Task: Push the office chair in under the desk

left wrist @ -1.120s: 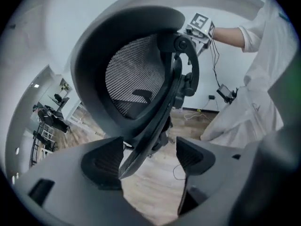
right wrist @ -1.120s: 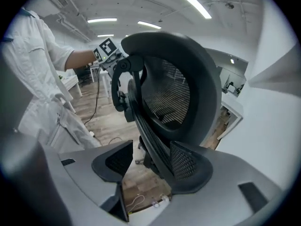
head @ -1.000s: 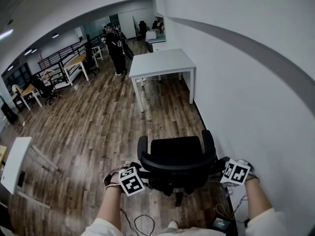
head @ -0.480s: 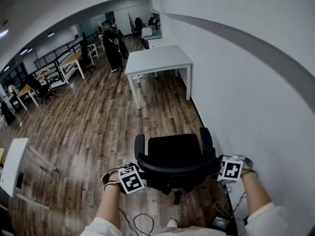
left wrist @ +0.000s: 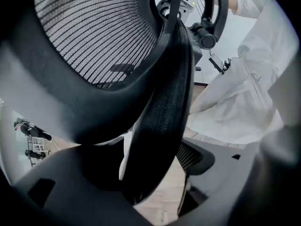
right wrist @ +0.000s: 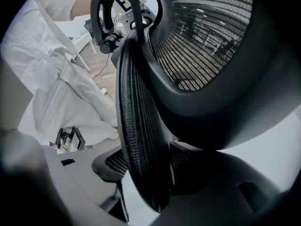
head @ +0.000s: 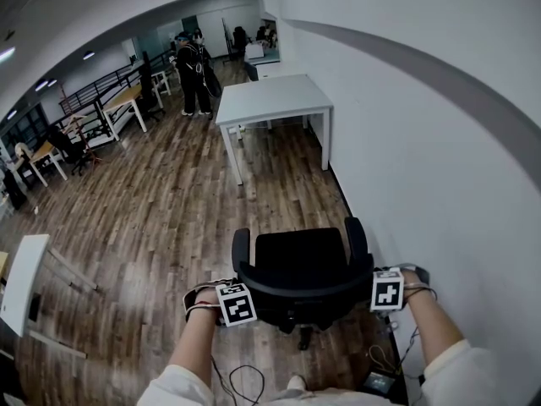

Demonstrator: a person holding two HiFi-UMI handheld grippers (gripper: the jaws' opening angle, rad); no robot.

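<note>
A black mesh-backed office chair [head: 300,265] stands on the wooden floor near the right wall, its seat facing a white desk [head: 272,98] some way ahead. My left gripper [head: 237,304] is at the left side of the backrest and my right gripper [head: 387,290] is at its right side. In the left gripper view the backrest's edge [left wrist: 162,102] runs down between the jaws of the left gripper [left wrist: 160,173]. The right gripper view shows the same: the backrest's edge [right wrist: 138,126] sits between the jaws of the right gripper [right wrist: 150,173]. Each gripper looks shut on that edge.
A white wall [head: 423,142] runs close along the chair's right. A person [head: 189,73] stands beyond the desk's left end. More desks [head: 127,101] line the far left, and a white table [head: 25,282] is at the left edge. Cables and a small device [head: 379,384] lie by my feet.
Both grippers have drawn in closer to the backrest's sides. The chair has rolled slightly forward towards the desk.
</note>
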